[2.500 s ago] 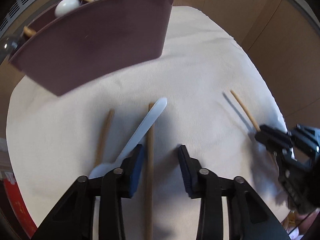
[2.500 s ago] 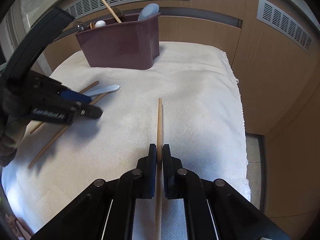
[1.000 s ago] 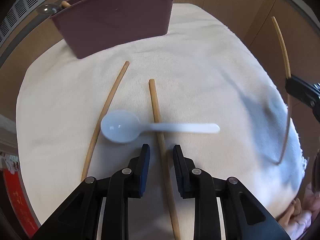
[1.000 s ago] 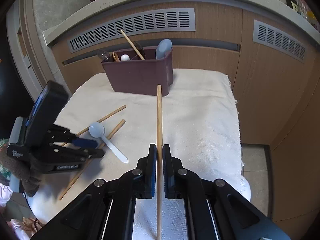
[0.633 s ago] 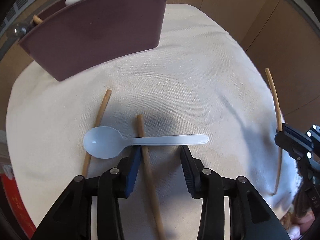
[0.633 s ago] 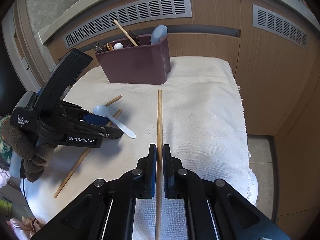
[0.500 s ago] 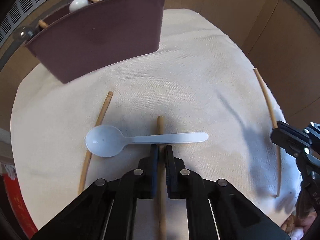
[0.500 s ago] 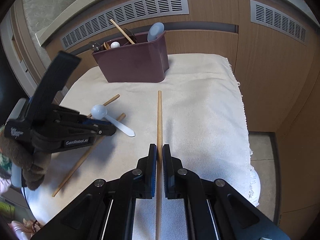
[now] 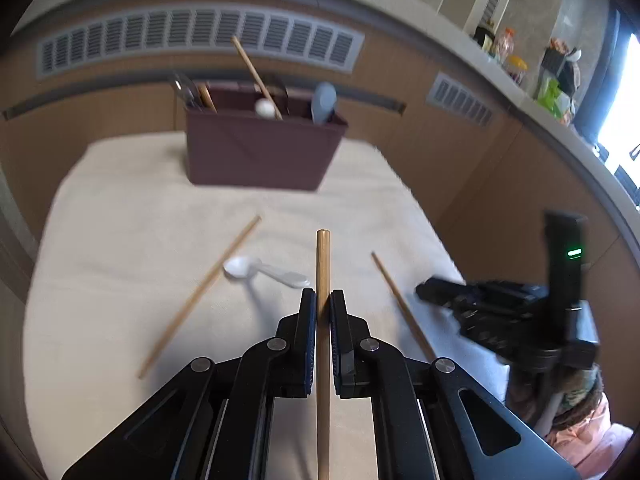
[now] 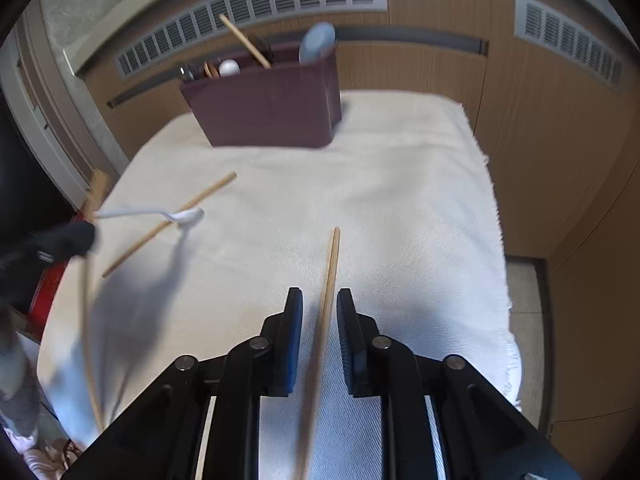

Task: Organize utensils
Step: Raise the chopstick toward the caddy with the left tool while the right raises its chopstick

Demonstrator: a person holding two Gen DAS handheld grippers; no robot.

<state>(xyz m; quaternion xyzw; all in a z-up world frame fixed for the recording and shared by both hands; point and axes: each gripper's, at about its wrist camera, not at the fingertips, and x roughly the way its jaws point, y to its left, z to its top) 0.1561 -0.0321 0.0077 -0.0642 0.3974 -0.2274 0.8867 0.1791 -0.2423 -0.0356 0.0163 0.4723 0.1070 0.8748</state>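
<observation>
My left gripper (image 9: 322,304) is shut on a wooden chopstick (image 9: 323,264) and holds it above the cloth. The handle end of a white plastic spoon (image 9: 260,270) lies close to that stick; I cannot tell whether they touch. A second chopstick (image 9: 200,296) lies on the cloth to the left. The jaws of my right gripper (image 10: 320,308) are opening, and a third chopstick (image 10: 330,272) lies on the cloth between them with a gap on each side. The maroon utensil holder (image 10: 272,116) stands at the far end.
The holder contains a blue spoon (image 9: 323,102), a slanting chopstick (image 9: 256,76) and several other utensils. The cream cloth (image 10: 400,200) covers a small table that drops off at the right and near edges. Wooden cabinets with vents stand behind. A red object (image 10: 52,280) sits low at the left.
My left gripper closed on the middle chopstick and lifted it, and the white spoon shifted. My right gripper lowered its chopstick to the cloth and its jaws parted.
</observation>
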